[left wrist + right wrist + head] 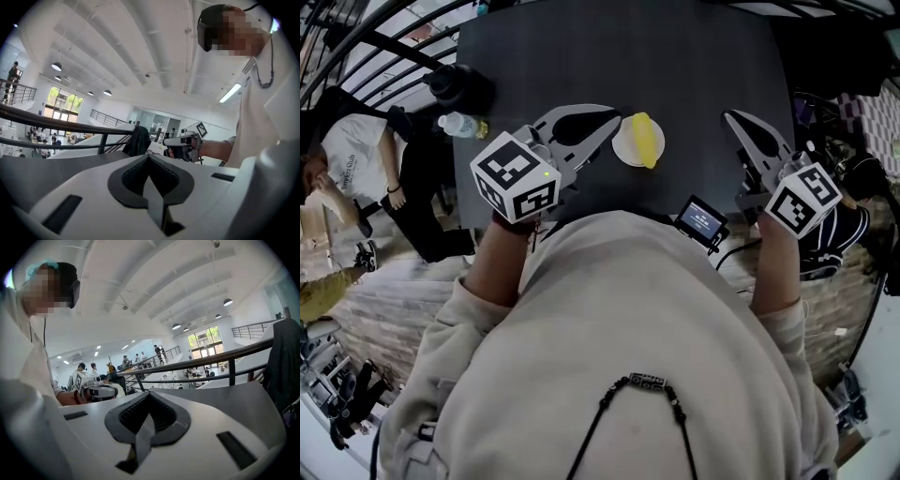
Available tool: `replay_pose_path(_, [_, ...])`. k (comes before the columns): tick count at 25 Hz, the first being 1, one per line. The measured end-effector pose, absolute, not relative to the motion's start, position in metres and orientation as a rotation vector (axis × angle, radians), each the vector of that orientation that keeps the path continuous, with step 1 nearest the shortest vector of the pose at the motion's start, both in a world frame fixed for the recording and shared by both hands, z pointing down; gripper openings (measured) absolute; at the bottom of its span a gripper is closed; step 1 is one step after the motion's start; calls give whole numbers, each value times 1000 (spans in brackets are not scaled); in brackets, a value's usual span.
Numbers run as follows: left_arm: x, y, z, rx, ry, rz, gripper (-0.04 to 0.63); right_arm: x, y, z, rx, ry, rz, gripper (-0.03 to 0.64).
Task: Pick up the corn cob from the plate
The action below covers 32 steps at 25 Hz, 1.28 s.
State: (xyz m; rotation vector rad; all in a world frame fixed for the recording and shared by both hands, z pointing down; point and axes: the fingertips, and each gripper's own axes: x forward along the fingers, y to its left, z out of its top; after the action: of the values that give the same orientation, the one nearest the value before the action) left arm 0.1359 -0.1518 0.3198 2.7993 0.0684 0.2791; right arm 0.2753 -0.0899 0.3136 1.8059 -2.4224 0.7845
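Grey plastic with black ribbed pads: the left tool point(149, 157) has its jaws pressed tip to tip with nothing between them, and the right tool point(149, 394) is closed and empty in the same way. Each carries a white cube point(516, 178) printed with black square markers. Both are held over the near edge of the matt black worktop point(675, 56), an edge partly hidden by the person's pale sweatshirt point(619, 319).

Between them, near that edge, sits a round white plate point(625, 148). The yellow corn cob point(645, 139) lies on it, apart from both tools. A clear bottle point(459, 125) stands at the left edge. A small screen point(701, 218) shows writing too small to read.
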Motion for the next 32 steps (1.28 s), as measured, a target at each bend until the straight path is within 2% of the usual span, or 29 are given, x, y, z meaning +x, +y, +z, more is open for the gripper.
replay_pose_path(3, [114,-157,312,2799,120,263,6,251,-99,305,1825,-2383,792,15])
replay_pose_path(11, [119,-145,303,2804,165,208,6,249,-94,313,1800,-2333,822,15])
replay_pose_path(32, [88,-163,319,2739,-81,183,6,250,-164,392,1581,-2232,898,17])
